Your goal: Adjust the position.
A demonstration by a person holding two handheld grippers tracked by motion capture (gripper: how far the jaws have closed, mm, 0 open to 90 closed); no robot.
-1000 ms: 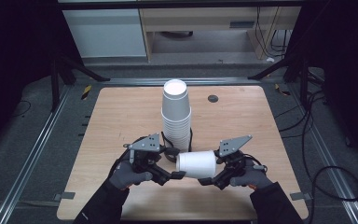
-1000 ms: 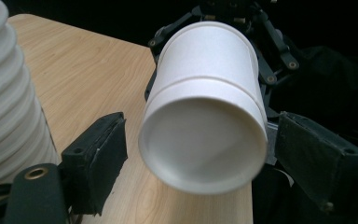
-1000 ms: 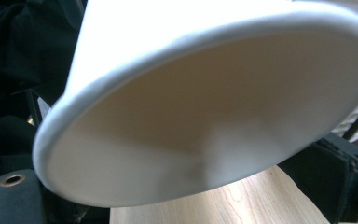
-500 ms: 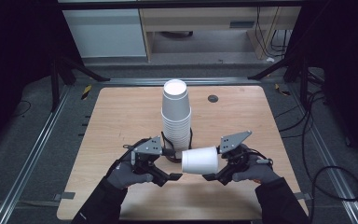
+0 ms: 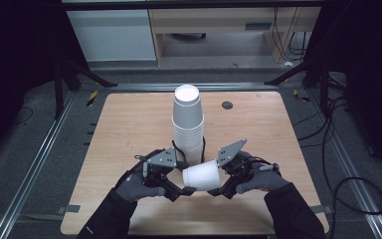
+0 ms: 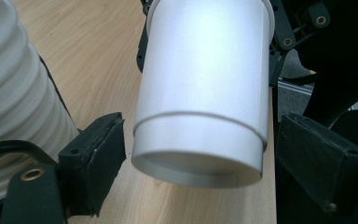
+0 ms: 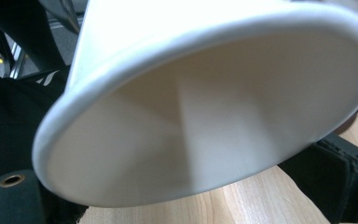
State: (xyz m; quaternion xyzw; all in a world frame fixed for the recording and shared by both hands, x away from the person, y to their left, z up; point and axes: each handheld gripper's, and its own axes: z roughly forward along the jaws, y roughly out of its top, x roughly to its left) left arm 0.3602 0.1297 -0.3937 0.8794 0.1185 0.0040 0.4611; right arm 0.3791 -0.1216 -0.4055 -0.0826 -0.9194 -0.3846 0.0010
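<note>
a single white paper cup [image 5: 202, 176] lies on its side in the air between the two grippers, just above the light wooden counter [image 5: 129, 124] near its front edge. the right gripper [image 5: 222, 180] grasps it at the open rim end: in the right gripper view the cup's mouth [image 7: 205, 126] opens toward the camera, showing the cream inside and its seam, with a black pad [image 7: 340, 182] just beside the rim on one side; the other pad is hidden behind the cup, so the contact itself is hard to see.

the left gripper [image 5: 185, 188] reaches toward the cup's closed bottom end. in the left gripper view its two black foam pads [image 6: 95, 154] stand apart on either side of the cup's base [image 6: 198, 158], with a clear gap showing on both sides, so this gripper is released and only brackets the cup without pressing it.

right behind the two grippers stands a tall stack of white paper cups [image 5: 188, 124], nested upside down and upright on the counter; its ribbed side [image 6: 14, 93] shows at the left of the left gripper view, near the left pad. a small dark round disc [image 5: 227, 105] sits on the counter farther back, well apart from the stack. both gloved hands come in from the front edge, the left hand [image 5: 137, 184] and right hand [image 5: 258, 181] each wrapped round a gripper.
</note>
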